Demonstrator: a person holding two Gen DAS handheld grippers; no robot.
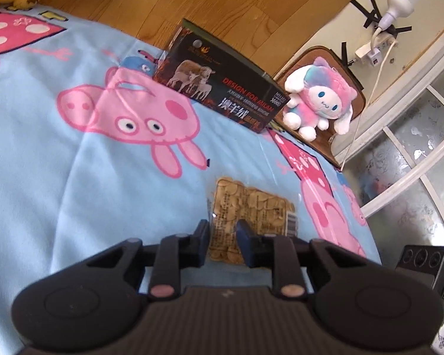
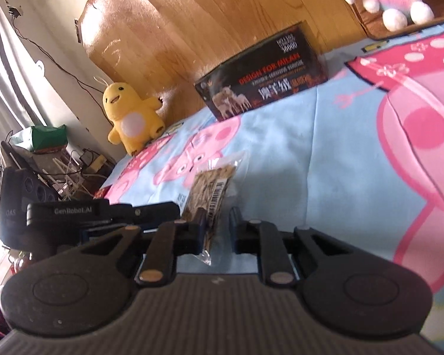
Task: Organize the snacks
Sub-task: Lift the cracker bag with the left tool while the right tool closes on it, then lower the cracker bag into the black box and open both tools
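Snack packet of pale round crisps in clear plastic [image 1: 248,216] lies flat on the blue pig-print bed cover [image 1: 74,177], its near end between our left tongs [image 1: 223,230], clamped on it. Its long axis runs away toward the black printed carton [image 1: 219,88]. Our right tongs [image 2: 217,222], not quite closed, straddle a second, edge-up packet [image 2: 213,189].

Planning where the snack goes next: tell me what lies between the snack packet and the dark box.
Nothing but bare bedsheet. In the left wrist view, only pig-print fabric separates the snack packet from the dark box; the right wrist view agrees.
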